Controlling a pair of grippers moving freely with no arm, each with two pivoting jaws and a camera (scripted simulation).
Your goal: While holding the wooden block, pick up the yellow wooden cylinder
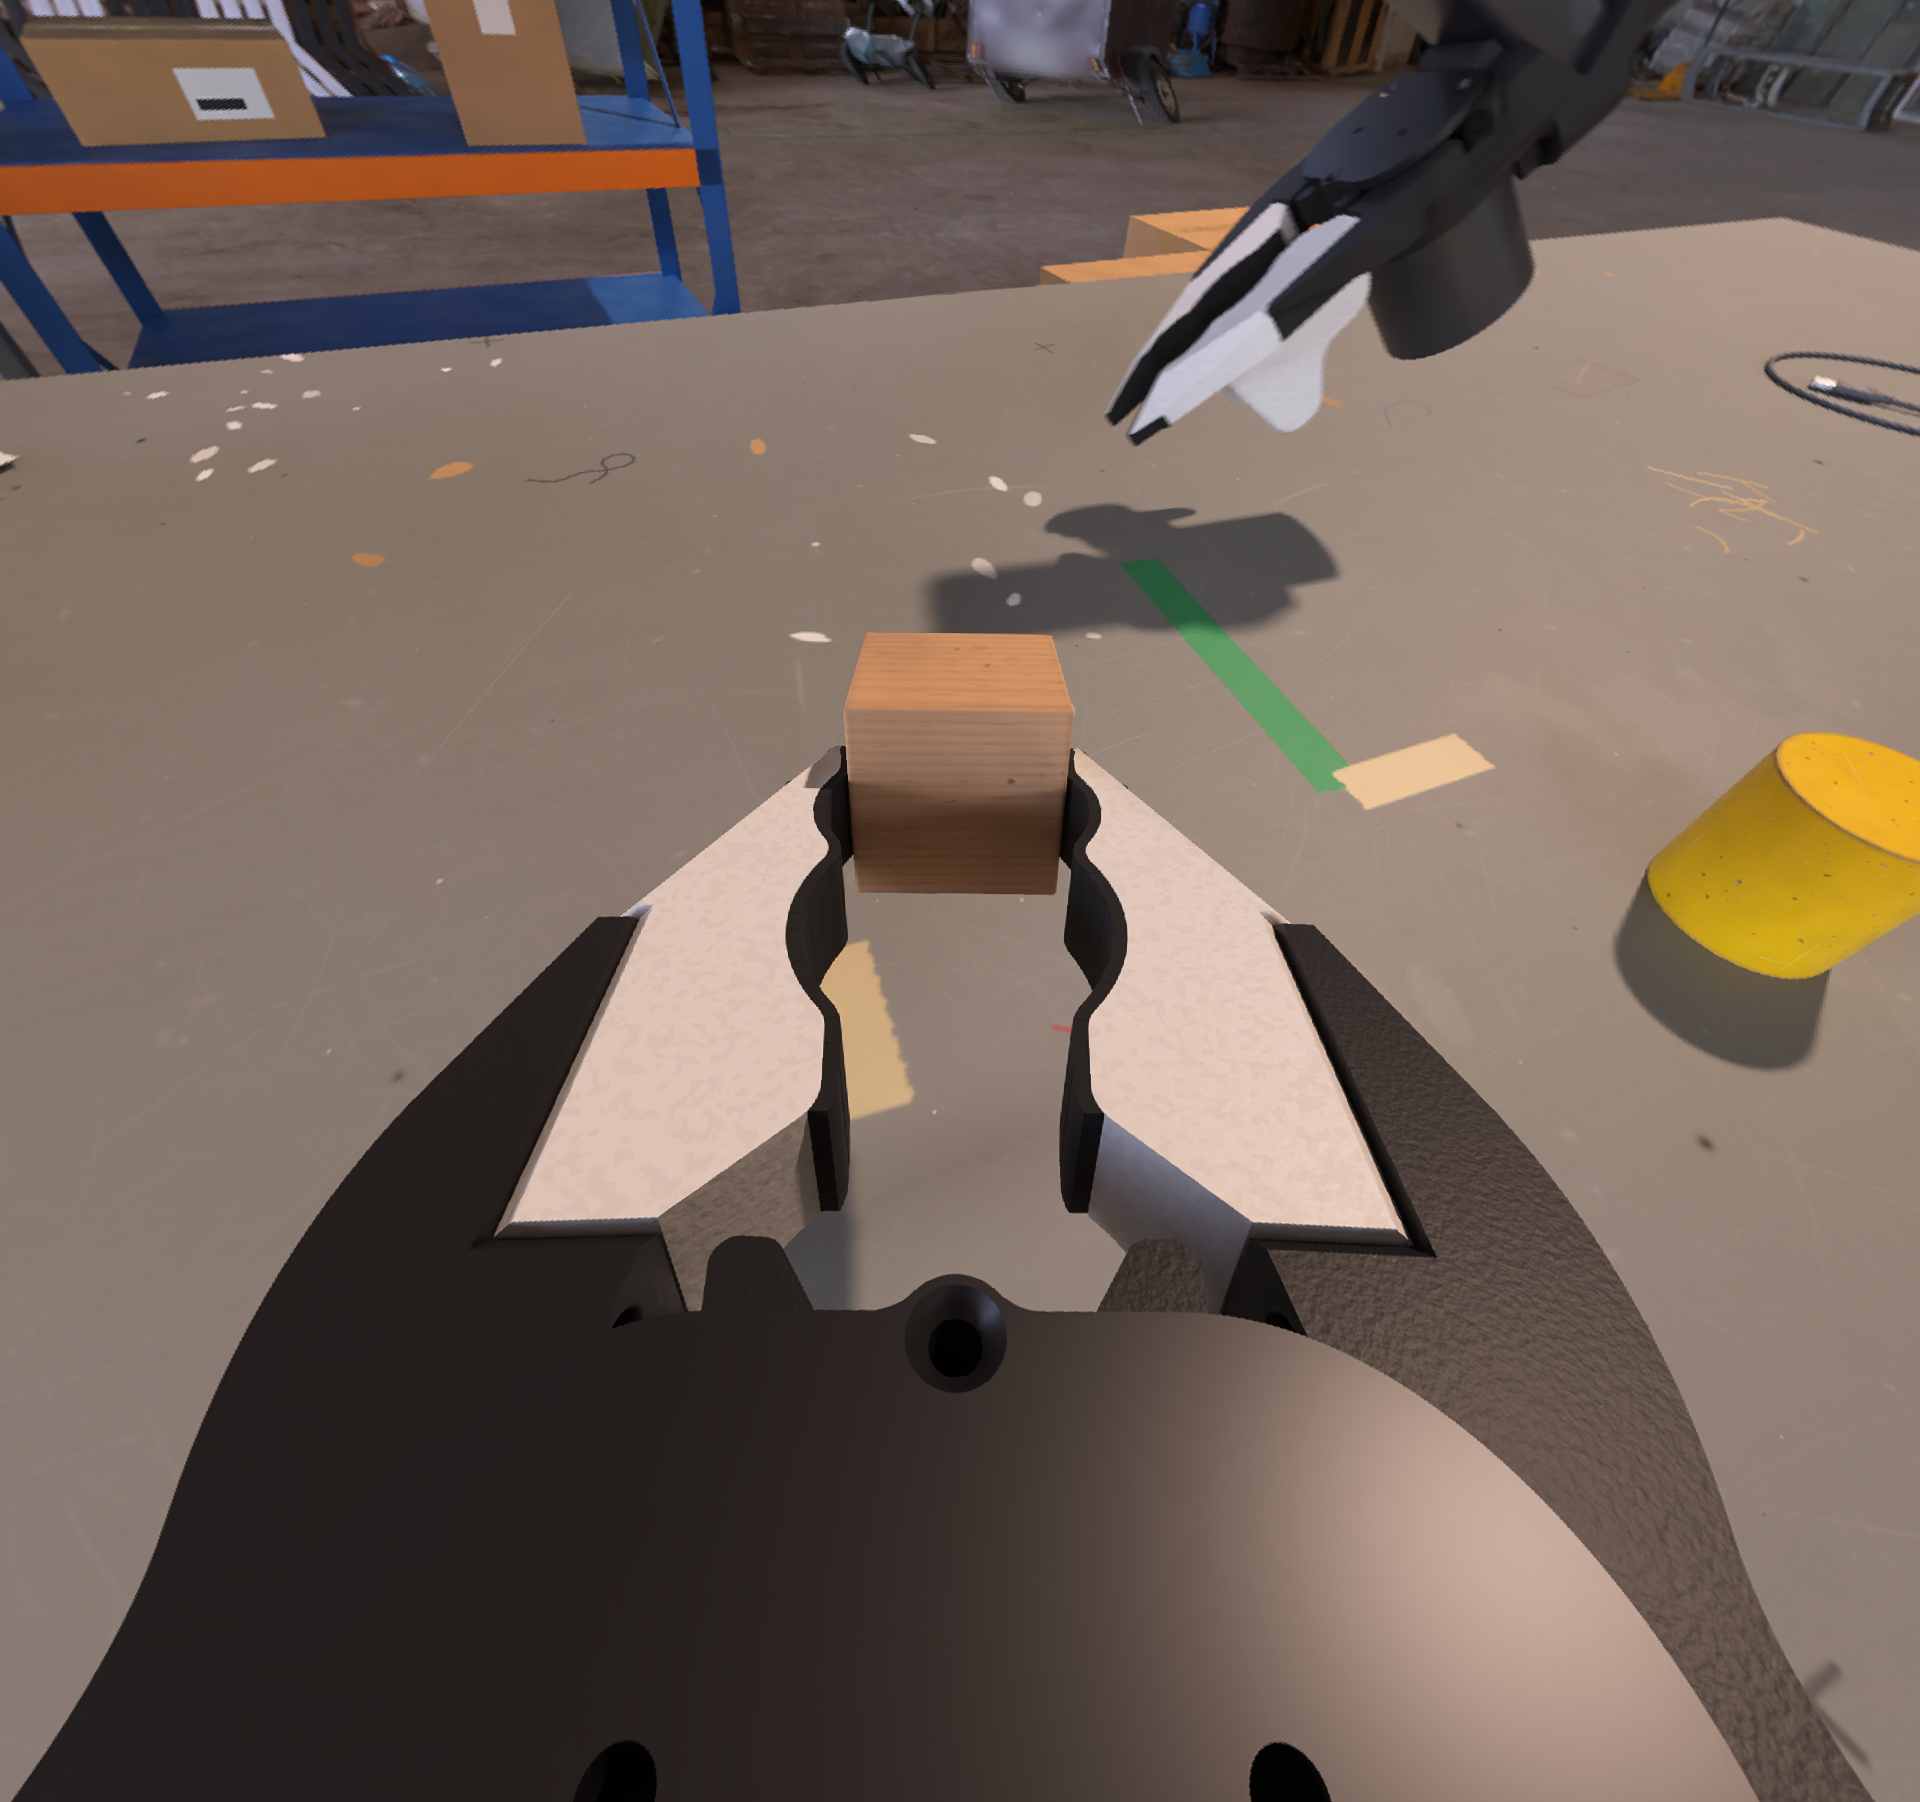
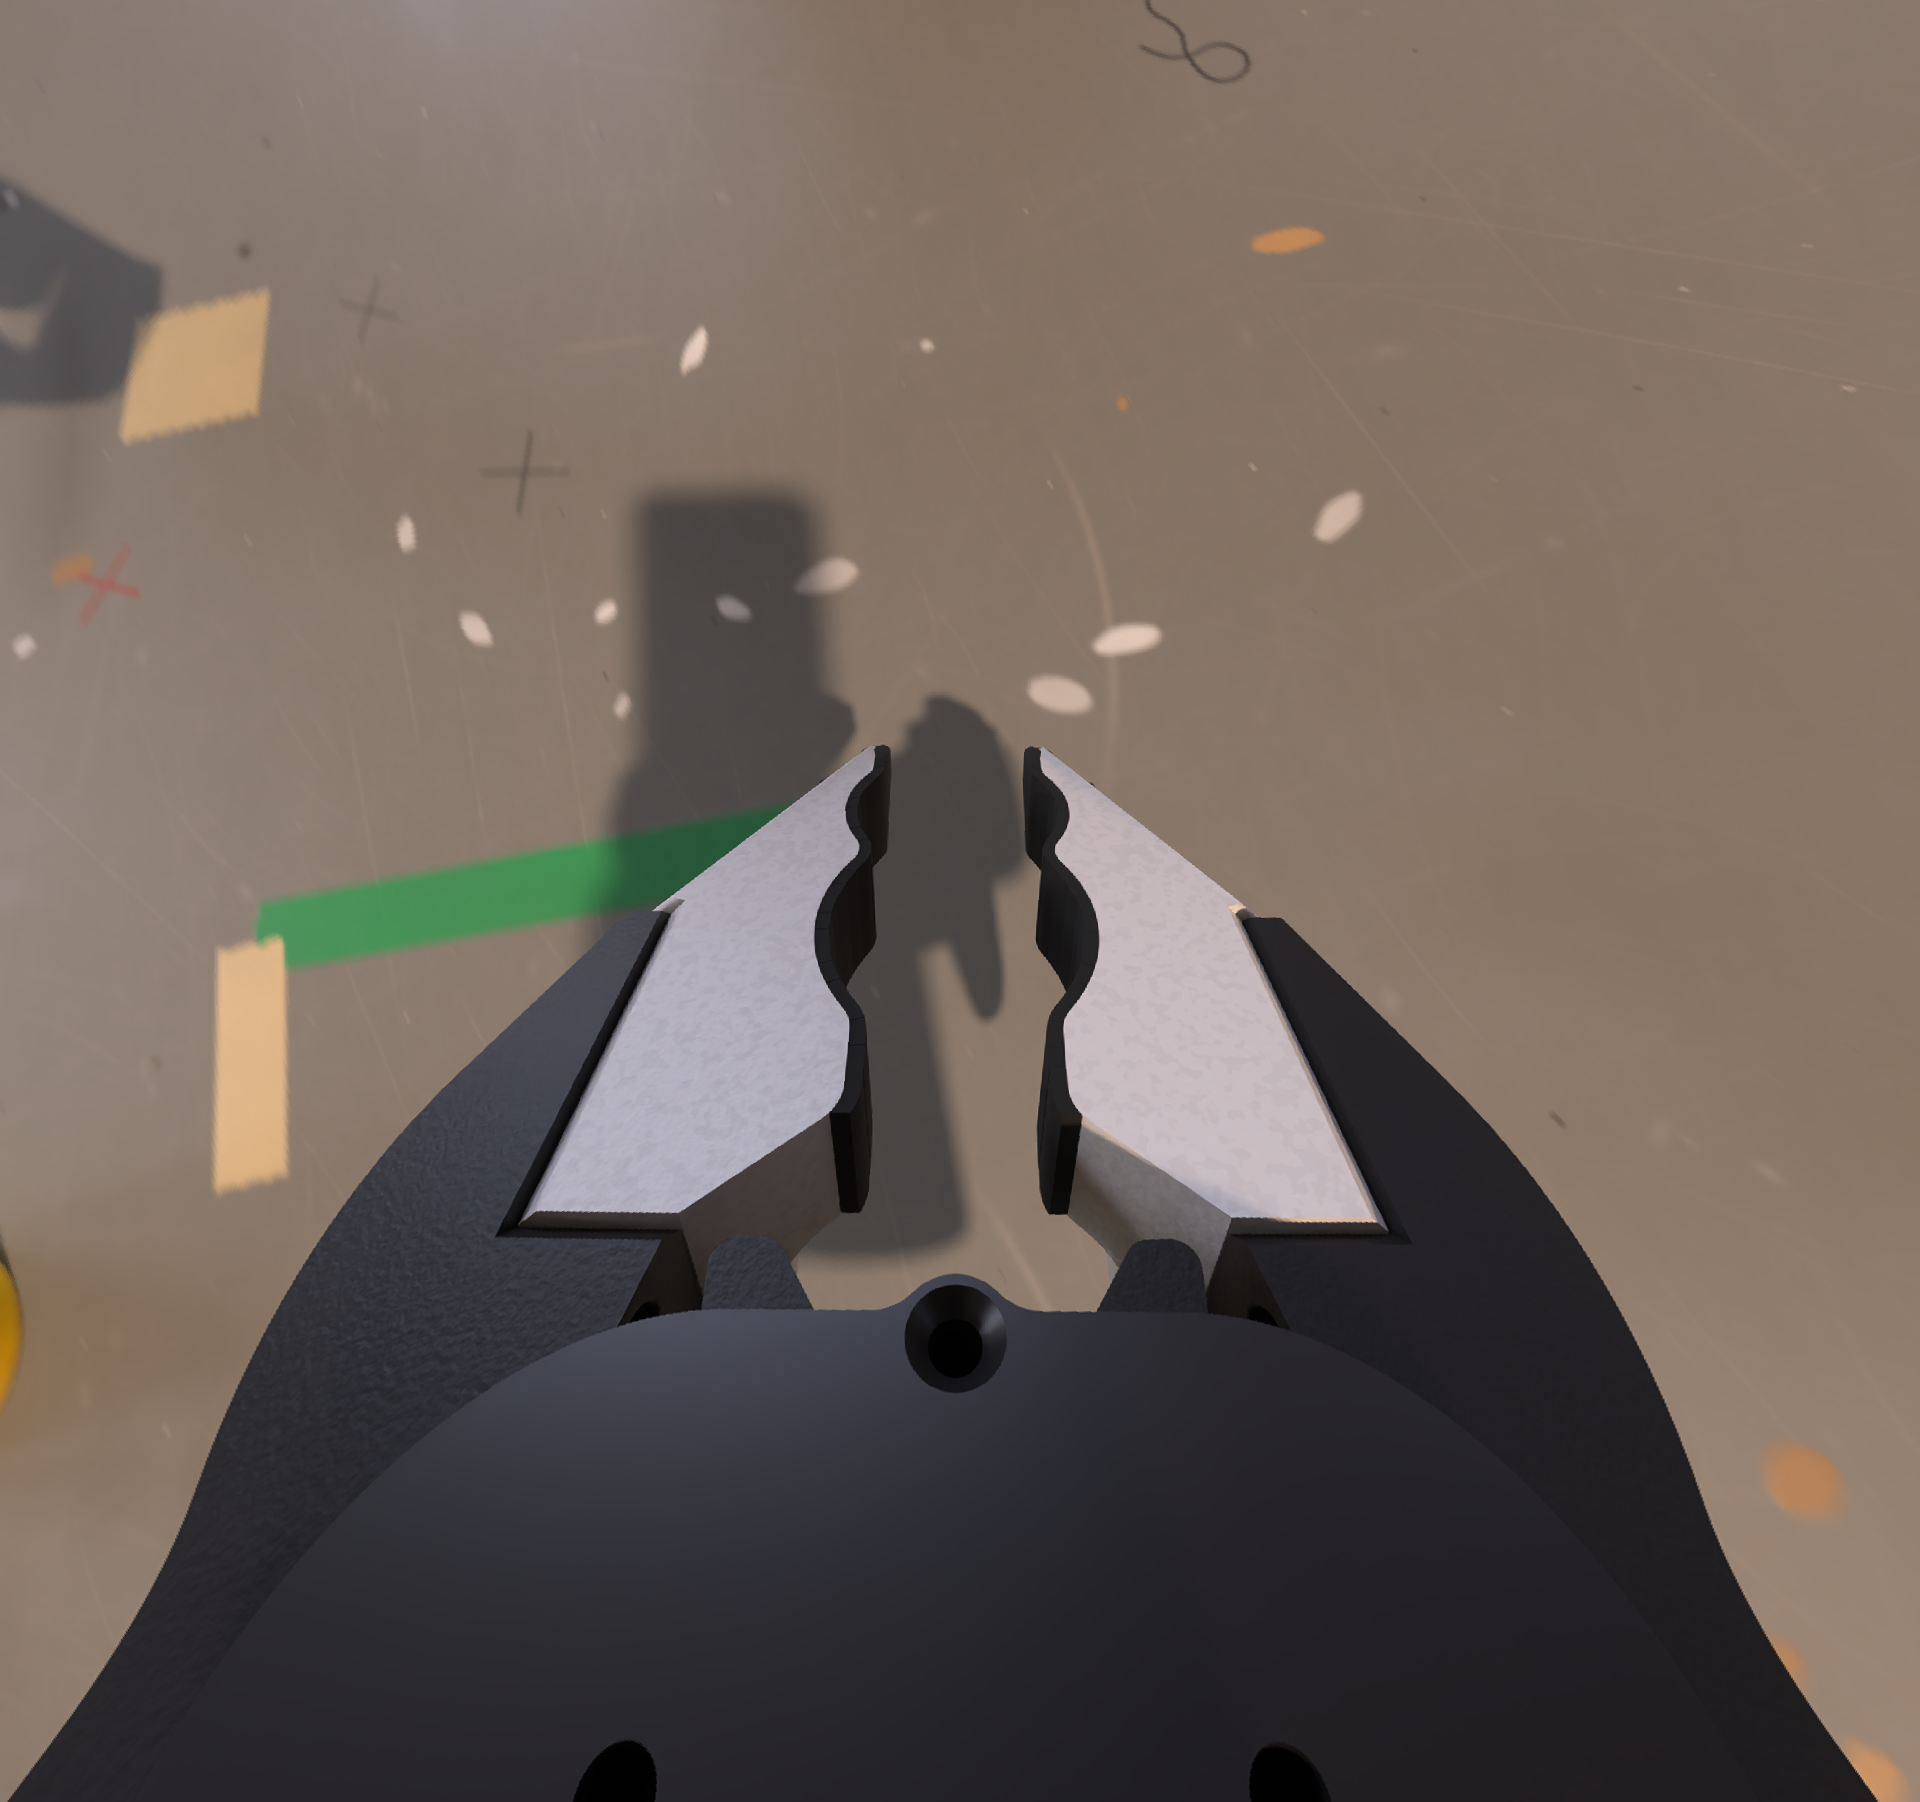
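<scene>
Trouble from here would most likely come from the right gripper point(image 2: 956, 765): it hangs above the table point(image 1: 520, 713) with its fingers parted by only a narrow gap and nothing between them, while the yellow wooden cylinder point(image 1: 1787, 859) looks far broader than that gap. Judged from this, the fingers must spread much wider before descending, or the tips would land on the cylinder and knock it away. It appears to lie tilted or on its side, so it may well roll. In the right wrist view only a yellow sliver shows at the left edge, so the gripper is well off target and must swing toward it.

A second risk sits with the left gripper point(image 1: 956, 786): its fingertips are clamped on the wooden block point(image 1: 956, 765), gripping only near its lower rear part, and a jolt could let it slip.

Counted: two grippers, one wooden block, one yellow cylinder, one strip of green tape point(image 1: 1236, 677), three beige tape pieces across both views, two cardboard boxes on the blue and orange shelf point(image 1: 353, 168), one dark cable point(image 1: 1860, 391) at the table's far right.
</scene>
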